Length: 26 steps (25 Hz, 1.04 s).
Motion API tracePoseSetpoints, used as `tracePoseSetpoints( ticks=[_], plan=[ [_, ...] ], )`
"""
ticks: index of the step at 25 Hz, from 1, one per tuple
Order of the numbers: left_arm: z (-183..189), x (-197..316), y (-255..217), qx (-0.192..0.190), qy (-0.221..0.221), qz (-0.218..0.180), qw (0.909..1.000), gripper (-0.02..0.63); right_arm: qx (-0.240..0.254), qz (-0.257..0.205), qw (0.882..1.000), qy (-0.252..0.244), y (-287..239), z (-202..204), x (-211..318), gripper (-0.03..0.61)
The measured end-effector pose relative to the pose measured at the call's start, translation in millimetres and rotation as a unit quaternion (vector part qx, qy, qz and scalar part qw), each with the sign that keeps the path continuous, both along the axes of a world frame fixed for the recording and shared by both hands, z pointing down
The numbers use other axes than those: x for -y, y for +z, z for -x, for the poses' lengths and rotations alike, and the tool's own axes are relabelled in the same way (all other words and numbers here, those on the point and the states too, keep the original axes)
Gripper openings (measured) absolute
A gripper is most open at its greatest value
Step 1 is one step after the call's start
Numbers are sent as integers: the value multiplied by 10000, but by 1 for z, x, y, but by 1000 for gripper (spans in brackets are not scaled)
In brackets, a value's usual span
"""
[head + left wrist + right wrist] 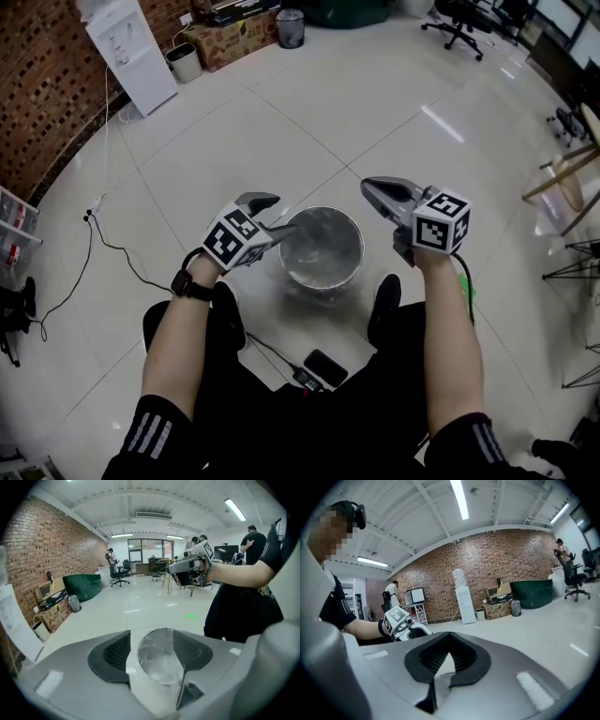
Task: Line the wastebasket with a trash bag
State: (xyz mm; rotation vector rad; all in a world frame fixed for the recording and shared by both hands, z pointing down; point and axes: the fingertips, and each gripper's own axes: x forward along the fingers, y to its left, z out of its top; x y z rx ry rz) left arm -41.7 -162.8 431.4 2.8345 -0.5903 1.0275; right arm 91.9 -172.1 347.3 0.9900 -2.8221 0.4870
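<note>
One wastebasket holds a clear trash bag.

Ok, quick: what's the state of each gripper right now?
Left gripper: open, gripping nothing.
Right gripper: closed, with no held thing visible.
</note>
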Motion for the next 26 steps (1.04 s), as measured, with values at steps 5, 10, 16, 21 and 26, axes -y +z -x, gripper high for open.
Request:
tracePoseSetpoints(
  ticks=[5,10,16,21,26],
  plan=[
    [-4,7,-8,3,161,-249,9996,279,-213,-127,9997,83,2,16,-4,6],
    [-23,19,-28,-473,334,-307,9979,277,-601,-204,9980,-49,10,28,15,6],
    [-14,27,-20,-380,214,-289,9986,264,-1005,-31,9945,-293,32,34,25,6],
    [-14,27,-15,-315,266,-321,9986,264,-1084,107,9936,-299,44,33,27,6],
    [-16,29,-17,-368,263,-364,9983,264,-1158,81,9926,-356,45,36,23,6]
  ],
)
